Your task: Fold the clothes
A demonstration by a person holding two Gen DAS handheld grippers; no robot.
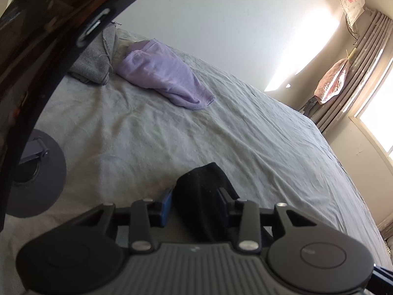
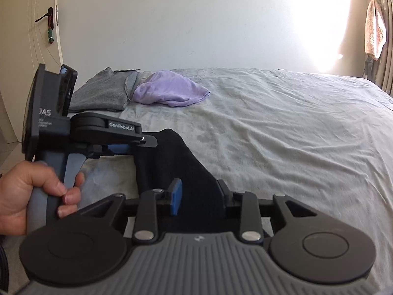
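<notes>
A black garment [image 1: 201,186] lies bunched on the grey bed sheet [image 1: 221,127], close to the bed's near edge. My left gripper [image 1: 196,201] has its jaws apart around the bunched end, the blue pad a little off the cloth. In the right wrist view a hand [image 2: 24,191] holds the left gripper [image 2: 149,145] side-on at the garment's [image 2: 176,162] left end. My right gripper [image 2: 199,194] stands open over the garment's near part, and its pads do not press on the cloth.
A purple garment [image 2: 169,91] and a grey garment [image 2: 103,93] lie at the bed's far left. A dark glossy curved object [image 1: 49,36] blocks the left wrist view's upper left. There is a door [image 2: 46,24] at left and curtains [image 1: 363,61] with a window at right.
</notes>
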